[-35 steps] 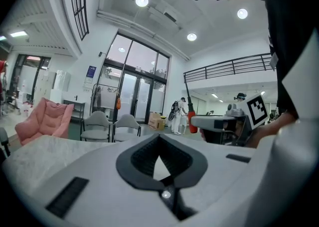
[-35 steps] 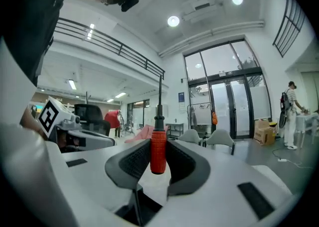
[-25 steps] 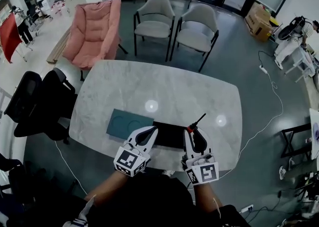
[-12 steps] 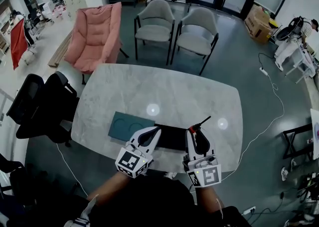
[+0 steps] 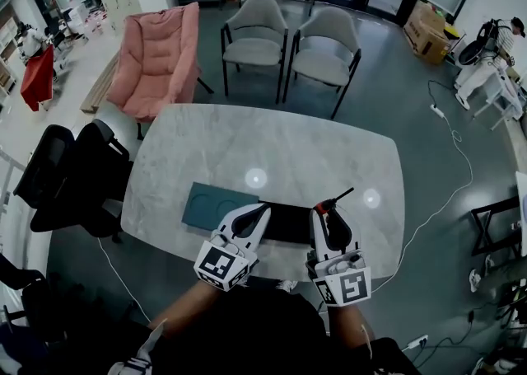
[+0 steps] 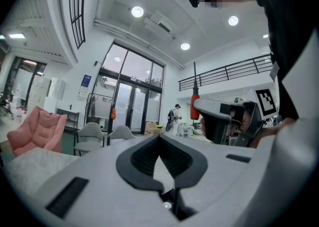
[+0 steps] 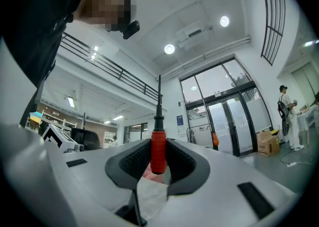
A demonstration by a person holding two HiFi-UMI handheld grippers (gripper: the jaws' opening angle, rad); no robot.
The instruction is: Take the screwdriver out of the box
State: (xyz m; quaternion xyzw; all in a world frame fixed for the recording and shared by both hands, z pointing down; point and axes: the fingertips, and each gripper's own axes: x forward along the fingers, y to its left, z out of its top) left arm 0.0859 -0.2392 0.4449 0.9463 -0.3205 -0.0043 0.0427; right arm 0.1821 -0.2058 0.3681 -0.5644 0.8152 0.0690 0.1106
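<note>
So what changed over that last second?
Both tools seem to have risen slightly: the right tool, still shut on the screwdriver, lifts it by the black box; the left tool stays shut, empty. Box, teal tray and table are unmoved.

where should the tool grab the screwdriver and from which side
Grip the screwdriver by its red handle, pads on opposite sides, coming in square to its length. The handle is thick and textured; the black shaft is thin and would likely slip. The right tool holds it just so, shaft pointing up past the jaws.
</note>
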